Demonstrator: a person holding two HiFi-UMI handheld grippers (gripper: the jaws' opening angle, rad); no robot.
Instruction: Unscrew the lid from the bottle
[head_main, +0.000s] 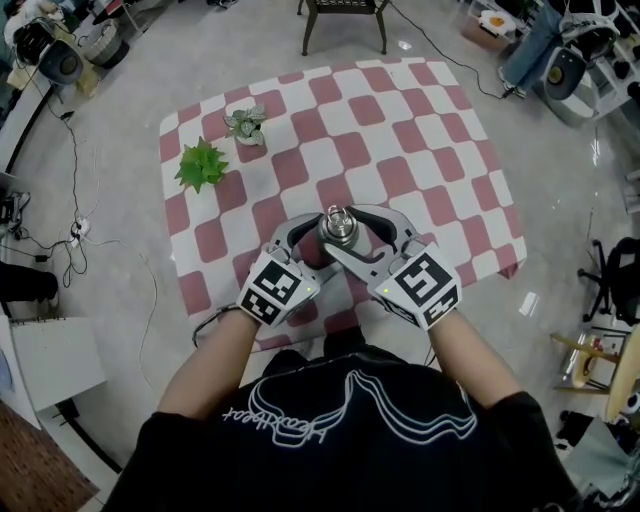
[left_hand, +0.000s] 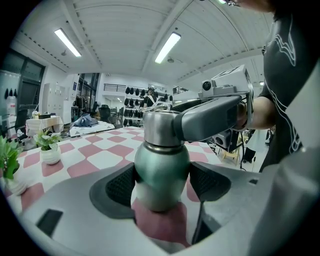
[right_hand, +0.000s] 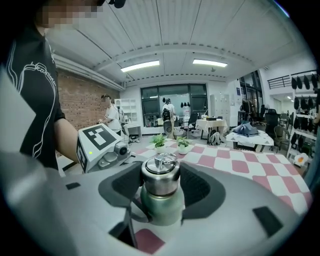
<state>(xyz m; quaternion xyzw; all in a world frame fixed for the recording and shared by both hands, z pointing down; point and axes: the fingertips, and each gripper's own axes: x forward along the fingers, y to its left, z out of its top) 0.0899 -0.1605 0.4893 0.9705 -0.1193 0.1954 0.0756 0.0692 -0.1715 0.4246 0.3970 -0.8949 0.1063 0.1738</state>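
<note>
One bottle (left_hand: 161, 172), one lid (right_hand: 160, 176), two grippers, two small potted plants, one checked cloth (head_main: 400, 130).

Bottle: green body, steel lid with a ring handle on top. It stands upright on the cloth, near edge, roughly mid-width, right in front of the person.

Left gripper (left_hand: 161, 186): comes in from the near left and sits low. Its jaws are clamped on the green body, with both dark pads pressed into the sides just under the shoulder. The bottle sits centred between the pads, base on a red square.

Right gripper (right_hand: 161, 183): comes in from the near right, higher up, at lid level. Its jaws are closed round the lid, one pad against each side of the steel wall, with the ring handle sticking up above them. The lid is centred in the jaws and still seated on the neck, with no gap showing.

In the head view the two grippers meet at the bottle in a V, marker cubes nearest the person.

Plants: leafy green one (head_main: 201, 165) at the far left of the cloth, the white-potted one (head_main: 246, 125) just beside it, farther back. Both are well apart from the bottle.
</note>
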